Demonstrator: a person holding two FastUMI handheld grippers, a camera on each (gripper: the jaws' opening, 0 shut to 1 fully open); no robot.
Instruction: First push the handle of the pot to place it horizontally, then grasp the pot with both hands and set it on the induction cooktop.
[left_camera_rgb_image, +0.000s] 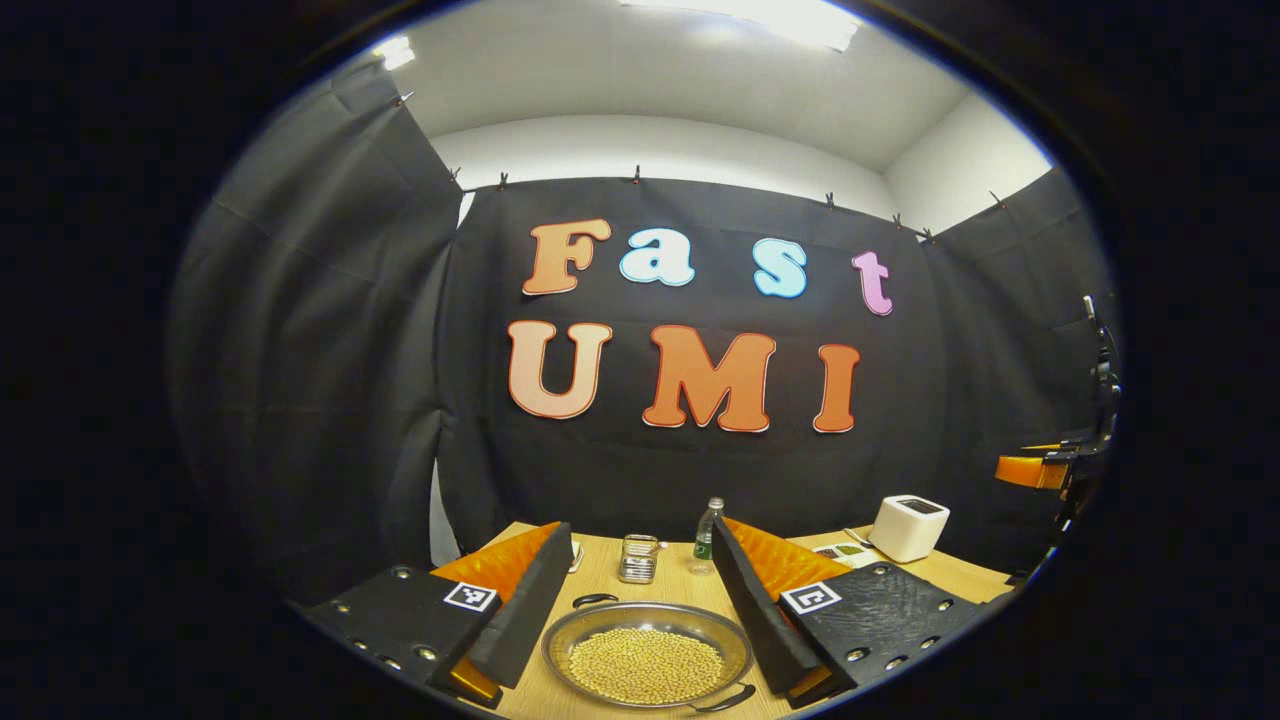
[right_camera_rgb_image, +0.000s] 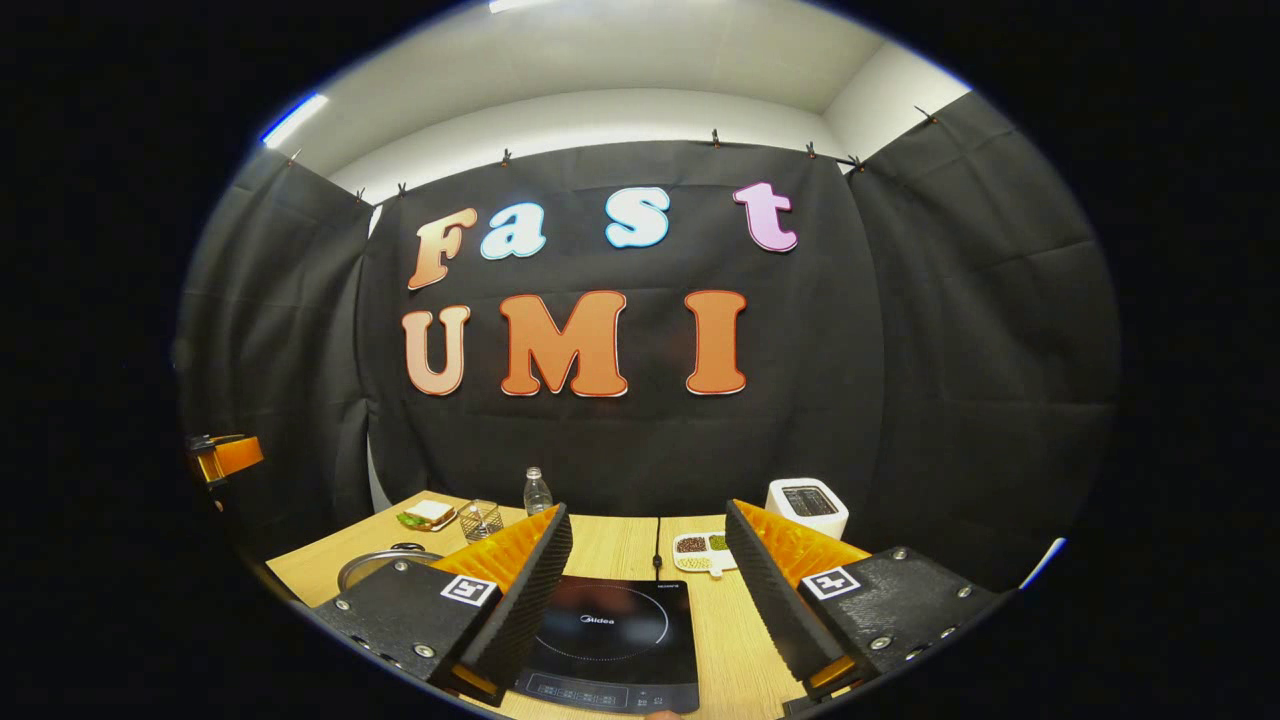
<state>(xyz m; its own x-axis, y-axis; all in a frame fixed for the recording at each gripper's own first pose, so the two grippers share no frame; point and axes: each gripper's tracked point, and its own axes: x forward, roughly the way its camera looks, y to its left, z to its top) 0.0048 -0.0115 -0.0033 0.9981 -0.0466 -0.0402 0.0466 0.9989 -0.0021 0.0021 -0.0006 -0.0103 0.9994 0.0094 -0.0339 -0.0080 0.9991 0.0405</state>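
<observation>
In the left gripper view, the left gripper (left_camera_rgb_image: 640, 600) is held wide open above the wooden table (left_camera_rgb_image: 600, 585), gripping nothing. The pot (left_camera_rgb_image: 648, 655), full of yellow beans (left_camera_rgb_image: 646, 664), lies between its two fingers, with one handle (left_camera_rgb_image: 728, 699) turned near.

In the right gripper view, the right gripper (right_camera_rgb_image: 650, 590) is also wide open. The induction cooktop (right_camera_rgb_image: 612, 630) lies between its fingers, and the pot (right_camera_rgb_image: 385, 566) sits far to its left.

"Midea" brand on the black induction cooktop (right_camera_rgb_image: 612, 632).
</observation>
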